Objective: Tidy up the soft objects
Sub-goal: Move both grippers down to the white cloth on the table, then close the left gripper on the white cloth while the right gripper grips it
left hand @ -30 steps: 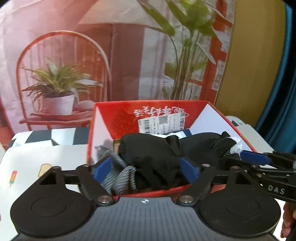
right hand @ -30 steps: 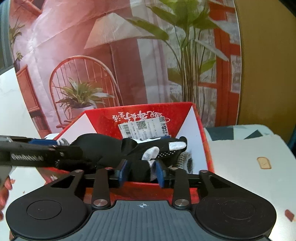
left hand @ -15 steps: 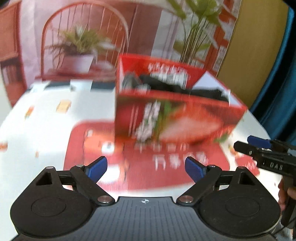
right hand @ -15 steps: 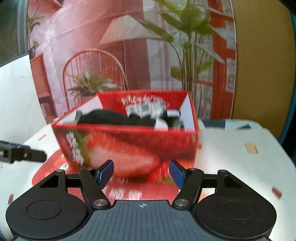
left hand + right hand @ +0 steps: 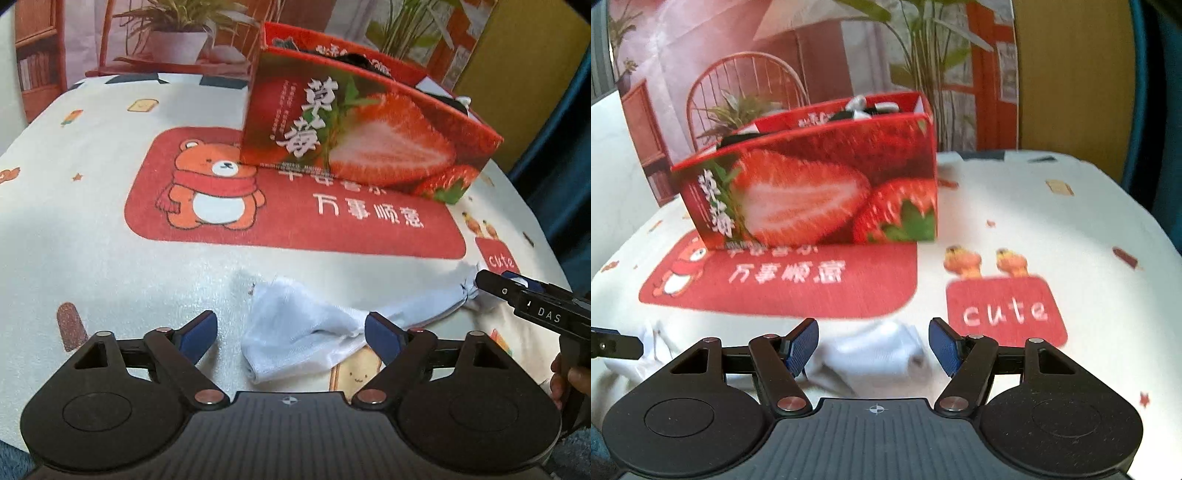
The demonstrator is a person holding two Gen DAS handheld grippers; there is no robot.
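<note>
- A white sock (image 5: 295, 332) lies stretched across the cartoon-printed tablecloth (image 5: 110, 258), near its front edge and well in front of the strawberry box (image 5: 354, 136).
- The left gripper (image 5: 291, 334) hangs low over the sock's wider end; its blue-padded jaws stand apart and are closing, with the cloth between them but not pressed.
- The right gripper (image 5: 873, 345) is at the sock's other end, jaws apart, with pale fabric (image 5: 879, 350) lying between the pads; they do not clamp it.
- In the left wrist view, the right gripper's tip (image 5: 495, 282) touches the sock's bunched narrow end.
- The red strawberry box stands open-topped on the cloth's red bear panel (image 5: 207, 192); dark and white soft items (image 5: 864, 109) show above its rim.
</note>
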